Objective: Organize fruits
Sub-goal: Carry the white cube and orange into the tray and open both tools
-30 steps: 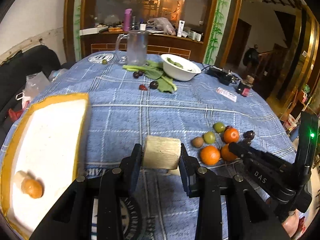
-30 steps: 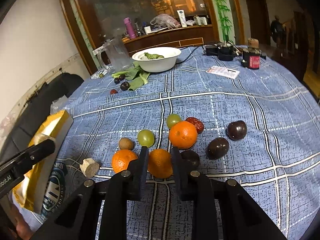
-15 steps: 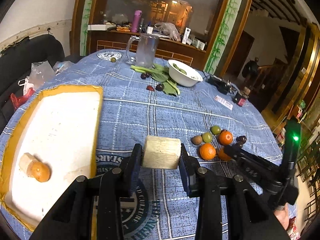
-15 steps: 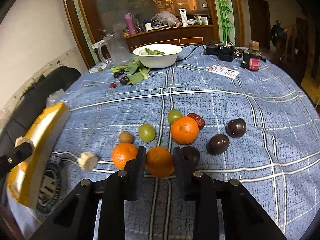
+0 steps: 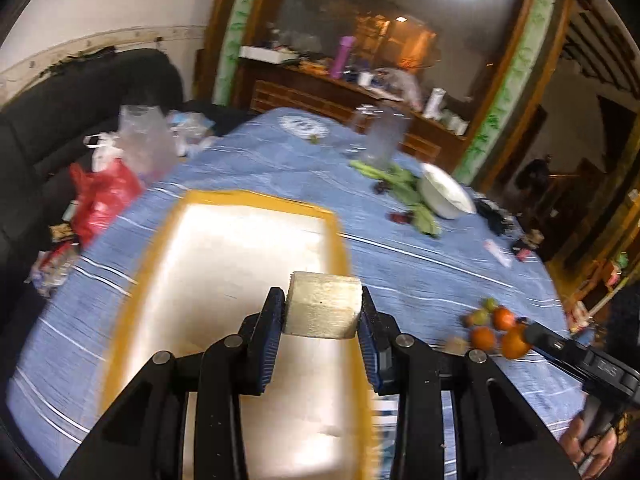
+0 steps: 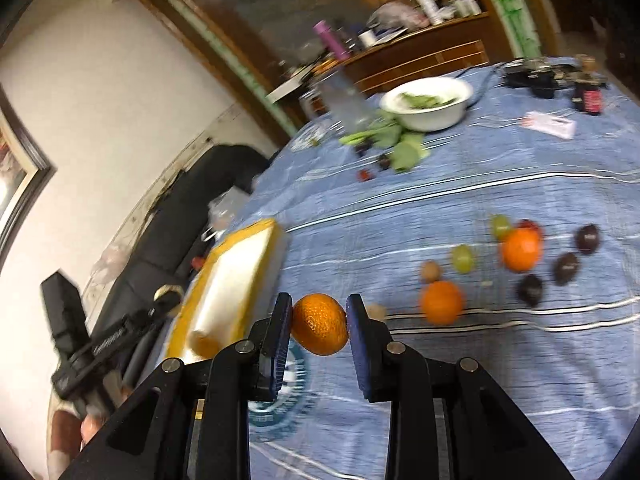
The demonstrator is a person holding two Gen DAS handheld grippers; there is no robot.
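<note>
Left gripper [image 5: 322,316]: I am keeping it closed on the pale foam block [image 5: 323,309]; both pads are pressing its sides, at the lower centre of the frame.
Reason for hold: the block is hanging just over the right edge of the yellow-rimmed foam tray [image 5: 248,248], so I judge I am bringing it there.
Right gripper [image 6: 319,325]: its jaws have just been opening a little, yet the orange [image 6: 319,324] is sitting between the pads and off the desk [image 6: 480,380], so it is gripped.
Remaining fruits: two more oranges, green and dark ones are lying at the right of the frame, near each other.
Tray in right view: at the centre left, holding one small orange fruit [image 6: 205,345].
Next move: I am judging that both loads belong in the tray.
</note>
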